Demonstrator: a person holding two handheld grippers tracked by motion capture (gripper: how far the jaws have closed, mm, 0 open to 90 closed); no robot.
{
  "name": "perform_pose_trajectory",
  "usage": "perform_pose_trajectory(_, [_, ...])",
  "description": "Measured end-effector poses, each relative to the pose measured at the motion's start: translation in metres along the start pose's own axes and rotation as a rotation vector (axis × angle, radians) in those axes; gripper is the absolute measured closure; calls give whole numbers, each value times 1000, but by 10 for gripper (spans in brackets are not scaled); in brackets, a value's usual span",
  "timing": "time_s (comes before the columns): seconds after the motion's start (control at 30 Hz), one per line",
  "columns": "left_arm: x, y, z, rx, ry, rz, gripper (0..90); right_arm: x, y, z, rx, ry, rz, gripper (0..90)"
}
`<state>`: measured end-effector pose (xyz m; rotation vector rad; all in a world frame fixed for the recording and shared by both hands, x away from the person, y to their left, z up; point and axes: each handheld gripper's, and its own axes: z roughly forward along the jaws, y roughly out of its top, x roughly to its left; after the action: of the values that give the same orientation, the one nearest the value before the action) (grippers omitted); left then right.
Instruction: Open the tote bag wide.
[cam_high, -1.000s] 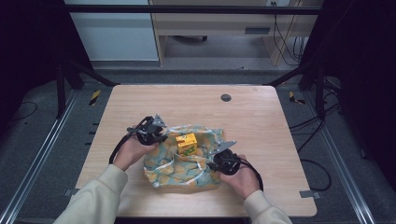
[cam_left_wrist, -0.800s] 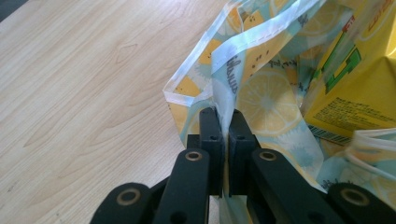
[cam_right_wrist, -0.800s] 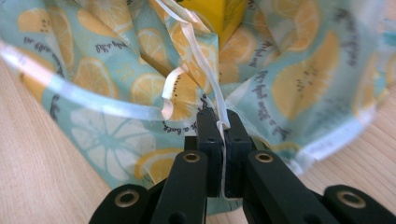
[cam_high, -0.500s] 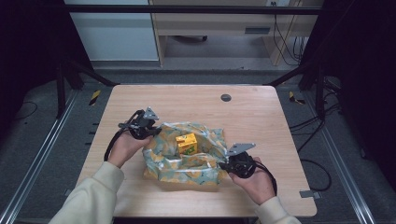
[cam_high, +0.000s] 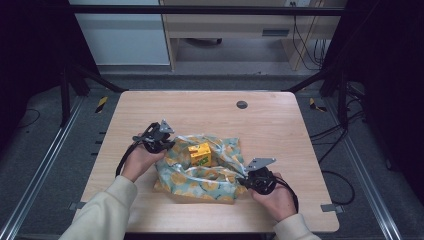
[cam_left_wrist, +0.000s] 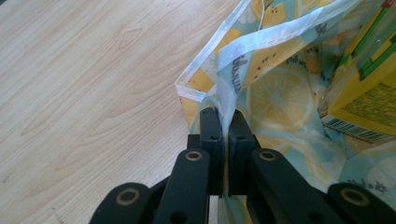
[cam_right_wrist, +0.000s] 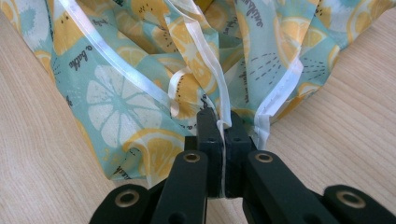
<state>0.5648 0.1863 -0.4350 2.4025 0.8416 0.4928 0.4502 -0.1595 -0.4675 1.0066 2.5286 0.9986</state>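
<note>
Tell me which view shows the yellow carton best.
The high view: the yellow carton sits whole on the lemon-print bag. The left gripper view catches one side with its barcode; in the right gripper view bag folds cover it.

The high view looked forward and down from above the person's side of the wooden table (cam_high: 280, 125), far enough back to take in the whole tabletop and the floor beyond. The left gripper view rode on the left gripper (cam_left_wrist: 223, 122) and faced along its black jaws, very near a lemon-print bag (cam_left_wrist: 280, 93). The right gripper view sat likewise on the right gripper (cam_right_wrist: 223, 123), close against the bag's opposite corner. All three views shared the bag and the tabletop beneath it
</note>
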Motion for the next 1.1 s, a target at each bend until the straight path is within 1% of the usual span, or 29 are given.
perform_pose_trajectory(0.17, [1,-7,7,-11,-6,-23,886,-1,-2,3,2,11,9,888])
perform_pose_trajectory(0.23, [2,-10,8,-14,-9,-28,891,-1,-2,4,1,14,2,889])
perform_pose_trajectory(0.3, [1,-11,10,-7,-11,-29,893,-1,-3,5,4,13,8,889])
perform_pose_trajectory(0.47, [2,-14,12,10,-14,-28,897,-2,-6,9,16,18,7,889])
perform_pose_trajectory(0.57, [3,-16,13,19,-17,-26,898,0,-6,11,28,20,4,890])
perform_pose_trajectory(0.67, [3,-18,14,37,-10,-15,896,1,-6,11,26,22,1,890])
perform_pose_trajectory(0.8, [2,-20,16,40,-6,-14,895,3,-6,12,25,24,-4,890])
perform_pose_trajectory(0.83, [3,-21,17,44,-7,-14,895,4,-6,13,29,24,-14,890])
perform_pose_trajectory(0.9, [2,-23,19,44,-6,-22,894,4,-6,13,32,24,-11,890])
perform_pose_trajectory(1.0, [2,-24,21,55,-8,-15,894,4,-7,13,41,20,-15,891])
perform_pose_trajectory(1.1, [0,-24,23,66,0,-9,893,4,-7,14,47,23,-6,891])
